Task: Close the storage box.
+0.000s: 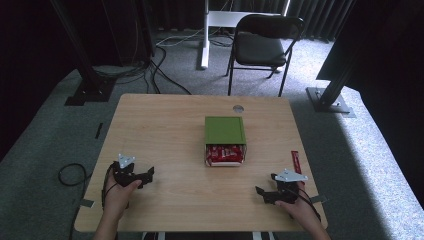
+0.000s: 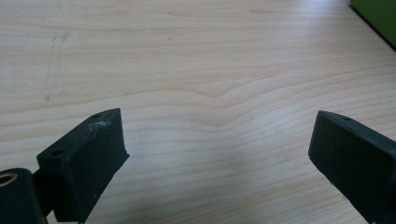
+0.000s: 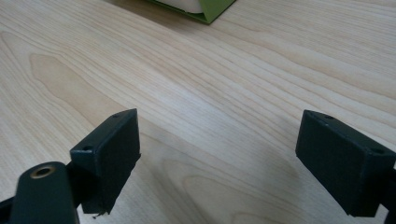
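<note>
A green box [image 1: 225, 130] sits near the middle of the wooden table [image 1: 165, 135], its near end open with red packets [image 1: 224, 154] showing inside. My left gripper [image 1: 149, 173] rests at the table's front left, held by a hand, jaws wide apart with nothing between them; its own view has bare wood between the jaws [image 2: 217, 140] and a green box corner [image 2: 378, 16] at top right. My right gripper [image 1: 260, 192] rests at the front right, open and empty [image 3: 217, 140]. The green box edge [image 3: 205, 9] lies ahead of it.
A thin red strip [image 1: 295, 162] lies on the table near the right edge, just beyond my right gripper. A grommet hole [image 1: 238, 108] sits at the table's far edge. A black folding chair [image 1: 262, 45] and cables [image 1: 165, 70] are on the floor behind.
</note>
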Available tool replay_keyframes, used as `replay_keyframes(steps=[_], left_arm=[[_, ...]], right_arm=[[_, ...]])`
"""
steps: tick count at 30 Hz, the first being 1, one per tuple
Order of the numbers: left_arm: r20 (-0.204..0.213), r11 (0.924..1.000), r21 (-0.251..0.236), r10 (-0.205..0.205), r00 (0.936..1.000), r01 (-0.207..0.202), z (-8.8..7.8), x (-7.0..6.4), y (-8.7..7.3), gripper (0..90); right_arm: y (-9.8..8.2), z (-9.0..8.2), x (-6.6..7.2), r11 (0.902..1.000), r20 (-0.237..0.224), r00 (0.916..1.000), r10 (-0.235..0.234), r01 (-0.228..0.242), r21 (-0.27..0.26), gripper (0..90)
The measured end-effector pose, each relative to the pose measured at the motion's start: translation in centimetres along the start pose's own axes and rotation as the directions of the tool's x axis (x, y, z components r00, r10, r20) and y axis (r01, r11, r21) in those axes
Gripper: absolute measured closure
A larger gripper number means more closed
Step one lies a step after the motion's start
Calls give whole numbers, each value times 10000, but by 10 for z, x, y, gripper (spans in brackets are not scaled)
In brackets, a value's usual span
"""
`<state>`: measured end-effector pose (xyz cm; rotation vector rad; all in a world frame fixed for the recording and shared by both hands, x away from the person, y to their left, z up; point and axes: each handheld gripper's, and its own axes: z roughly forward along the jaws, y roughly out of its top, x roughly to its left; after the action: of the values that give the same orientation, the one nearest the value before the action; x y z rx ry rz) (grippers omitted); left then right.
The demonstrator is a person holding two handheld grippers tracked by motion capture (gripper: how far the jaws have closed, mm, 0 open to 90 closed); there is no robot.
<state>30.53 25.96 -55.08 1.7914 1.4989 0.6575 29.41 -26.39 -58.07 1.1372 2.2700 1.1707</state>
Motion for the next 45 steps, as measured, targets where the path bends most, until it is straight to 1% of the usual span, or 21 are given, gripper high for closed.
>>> replay_keyframes(steps=[3, 5, 7, 8, 10, 13, 14, 15, 20, 23, 25, 30, 34, 38, 39, 41, 43, 45], left_arm=[[-103, 9999, 32, -98, 9999, 98, -1, 4, -3, 50], [-165, 9999, 62, -126, 9998, 127, -2, 6, -5, 50], [-268, 9997, 55, -235, 9994, 237, -3, 9, -7, 49], [-322, 9997, 117, -200, 9993, 204, -4, 10, -8, 49], [-360, 9994, 136, -326, 9988, 331, -4, 11, -9, 49], [-375, 9992, 216, -335, 9987, 344, -5, 13, -12, 49], [-362, 9988, 204, -434, 9984, 442, -6, 14, -14, 50], [-368, 9987, 243, -437, 9984, 446, -6, 14, -15, 49], [-550, 9981, 270, -545, 9970, 561, -8, 19, -19, 49], [-755, 9973, 349, -621, 9952, 649, -9, 24, -22, 49], [-861, 9962, 321, -777, 9933, 807, -9, 26, -25, 49], [-793, 9947, 414, -903, 9928, 937, -11, 30, -30, 50], [-953, 9937, 519, -945, 9910, 997, -11, 34, -35, 49], [-1094, 9931, 500, -1003, 9889, 1063, -11, 36, -36, 50], [-1069, 9932, 511, -987, 9894, 1046, -12, 36, -36, 50], [-1154, 9935, 546, -927, 9890, 995, -11, 36, -36, 50], [-1209, 9943, 656, -754, 9898, 838, -11, 35, -36, 50], [-1278, 9950, 814, -465, 9907, 572, -10, 33, -36, 47]], right_arm=[[1, 3, 1, 9988, 252, 9992, -312, 302, 388, 136], [2, 5, 3, 9968, 238, 9982, -552, 537, 592, 137], [2, 7, 5, 9947, 217, 9978, -625, 605, 833, 131], [2, 7, 5, 9945, 204, 9978, -633, 614, 850, 130], [2, 7, 5, 9945, 193, 9979, -622, 603, 854, 130], [2, 7, 5, 9941, 125, 9976, -680, 666, 859, 129], [2, 7, 5, 9941, 124, 9976, -674, 661, 862, 129], [2, 7, 5, 9941, 121, 9976, -680, 667, 858, 129], [2, 7, 5, 9941, 123, 9976, -681, 668, 859, 129], [2, 7, 5, 9940, 124, 9976, -685, 672, 859, 129], [2, 7, 5, 9941, 125, 9976, -679, 666, 860, 129], [2, 7, 5, 9941, 123, 9976, -677, 664, 859, 129], [2, 7, 5, 9941, 127, 9976, -682, 668, 858, 129], [2, 7, 5, 9941, 129, 9976, -682, 669, 859, 129], [2, 7, 5, 9941, 126, 9976, -680, 667, 857, 129], [2, 7, 5, 9941, 127, 9977, -671, 658, 861, 129], [2, 7, 5, 9940, 127, 9976, -684, 671, 861, 129], [2, 7, 5, 9941, 126, 9976, -681, 667, 860, 129]])
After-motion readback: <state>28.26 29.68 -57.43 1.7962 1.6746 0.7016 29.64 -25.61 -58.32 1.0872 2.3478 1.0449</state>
